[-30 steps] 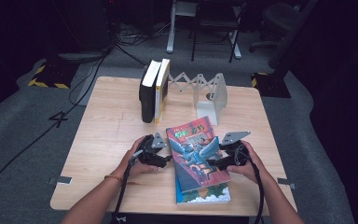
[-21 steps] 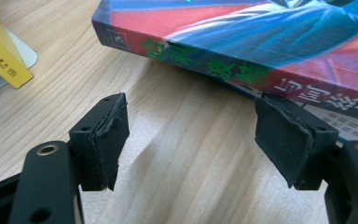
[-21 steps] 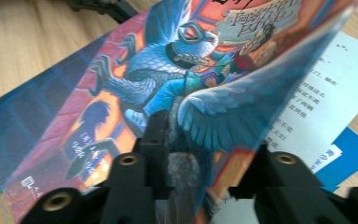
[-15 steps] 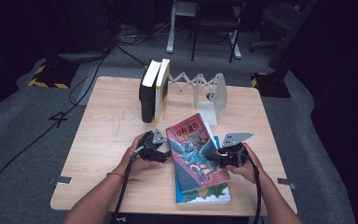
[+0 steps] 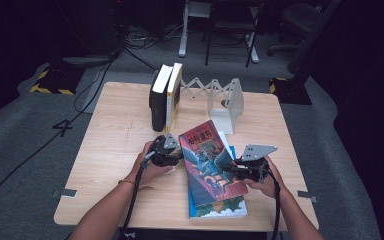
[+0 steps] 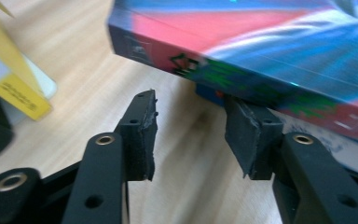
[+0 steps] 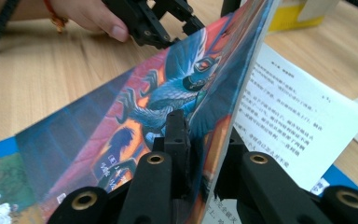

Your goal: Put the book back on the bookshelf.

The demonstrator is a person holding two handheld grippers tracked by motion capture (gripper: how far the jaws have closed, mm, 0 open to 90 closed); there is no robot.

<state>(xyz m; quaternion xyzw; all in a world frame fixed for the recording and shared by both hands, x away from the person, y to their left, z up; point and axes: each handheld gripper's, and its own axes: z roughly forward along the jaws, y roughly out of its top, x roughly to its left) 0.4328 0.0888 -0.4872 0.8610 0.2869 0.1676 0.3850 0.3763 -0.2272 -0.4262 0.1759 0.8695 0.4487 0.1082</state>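
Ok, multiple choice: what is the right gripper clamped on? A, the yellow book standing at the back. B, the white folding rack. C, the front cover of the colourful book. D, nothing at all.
C: in the right gripper view, the right gripper has its jaws shut on the lifted front cover of the colourful book, with a printed page showing behind it.

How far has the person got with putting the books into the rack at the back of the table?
Done: two books stand upright against the white rack. In hand: the right claw has just closed on the colourful book's front cover and lifts it, while the left claw, jaws narrowing but pinching nothing, sits at its spine. Left: that book and the blue one under it lie flat, unshelved.
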